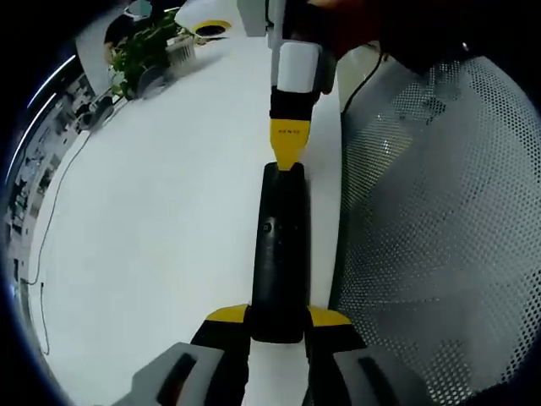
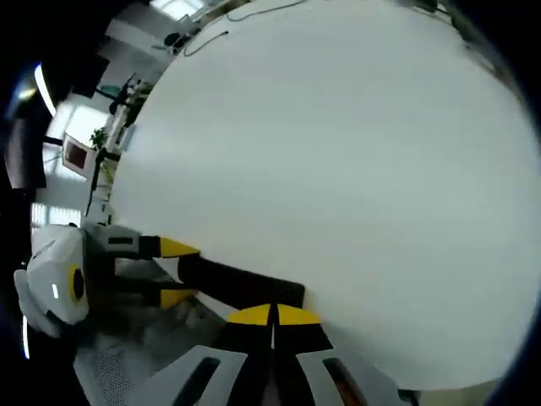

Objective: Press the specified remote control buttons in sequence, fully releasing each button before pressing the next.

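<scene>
Lying lengthwise near the edge of the white table (image 1: 152, 237), the black remote control (image 1: 279, 254) is pinched at its near end between the yellow-tipped jaws of the left gripper (image 1: 279, 320). From the far side the right gripper (image 1: 287, 156) comes down with its jaws pressed together, the yellow tip touching the remote's far end. In the right gripper view the same remote (image 2: 241, 286) runs from the left gripper (image 2: 173, 272) toward the closed right gripper (image 2: 274, 315), whose tips sit on it. Beside the table edge stands a grey mesh chair back (image 1: 431, 220). Farther off, a green potted plant (image 1: 148, 51) rests on the table.
</scene>
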Demonstrator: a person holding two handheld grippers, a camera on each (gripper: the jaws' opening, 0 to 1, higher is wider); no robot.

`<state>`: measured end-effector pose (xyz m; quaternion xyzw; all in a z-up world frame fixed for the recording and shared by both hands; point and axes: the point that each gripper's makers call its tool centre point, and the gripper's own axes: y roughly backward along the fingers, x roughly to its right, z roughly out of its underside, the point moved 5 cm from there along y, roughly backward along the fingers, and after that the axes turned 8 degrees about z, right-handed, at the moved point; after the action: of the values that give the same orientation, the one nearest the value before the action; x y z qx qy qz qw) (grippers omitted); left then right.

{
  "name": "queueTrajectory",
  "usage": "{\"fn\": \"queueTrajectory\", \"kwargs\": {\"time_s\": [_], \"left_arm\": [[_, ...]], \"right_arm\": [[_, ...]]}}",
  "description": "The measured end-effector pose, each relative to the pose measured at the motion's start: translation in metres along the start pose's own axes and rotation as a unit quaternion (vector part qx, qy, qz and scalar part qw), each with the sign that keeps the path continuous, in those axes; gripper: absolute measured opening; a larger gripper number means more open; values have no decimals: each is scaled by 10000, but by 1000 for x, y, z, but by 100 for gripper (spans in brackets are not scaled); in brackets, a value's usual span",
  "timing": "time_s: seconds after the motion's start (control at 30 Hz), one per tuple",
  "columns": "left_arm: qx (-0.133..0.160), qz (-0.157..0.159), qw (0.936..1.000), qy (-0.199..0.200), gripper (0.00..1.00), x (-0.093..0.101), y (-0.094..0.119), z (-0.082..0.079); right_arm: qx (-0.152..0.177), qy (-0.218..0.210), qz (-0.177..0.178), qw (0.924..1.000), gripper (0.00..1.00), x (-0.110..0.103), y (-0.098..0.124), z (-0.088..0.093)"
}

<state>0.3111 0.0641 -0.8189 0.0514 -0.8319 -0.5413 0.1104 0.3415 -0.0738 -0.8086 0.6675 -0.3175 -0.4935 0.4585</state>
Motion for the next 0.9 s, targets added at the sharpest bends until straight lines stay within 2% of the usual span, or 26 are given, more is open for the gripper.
{"fn": "queueTrajectory", "kwargs": {"time_s": [0.17, 0.27, 0.43, 0.5, 0.63, 0.77, 0.9], "left_arm": [[-22, -32, 10000, -6, 25, 0, 0, 0], [50, -40, 10000, 7, 25, 0, 0, 1], [78, -34, 10000, -40, 25, 0, 0, 1], [100, -29, 9999, -30, 25, 0, 0, 1], [62, -19, 10000, 10, 25, 0, 0, 1], [55, -33, 10000, 4, 25, 0, 0, 1], [79, -35, 10000, -16, 25, 0, 0, 1]], "right_arm": [[25, 105, 165, 9998, 0, 4, -1, -1], [29, -67, 90, 9999, 0, 5, -1, -2], [41, -52, 72, 10000, 0, 5, -2, -2], [29, -248, -4, 9997, 0, 7, -3, -3], [23, -117, 41, 9999, 0, 5, -2, -3], [1, -378, -44, 9993, 0, 7, -2, -2], [19, -311, 34, 9995, 0, 3, -2, -2]]}}
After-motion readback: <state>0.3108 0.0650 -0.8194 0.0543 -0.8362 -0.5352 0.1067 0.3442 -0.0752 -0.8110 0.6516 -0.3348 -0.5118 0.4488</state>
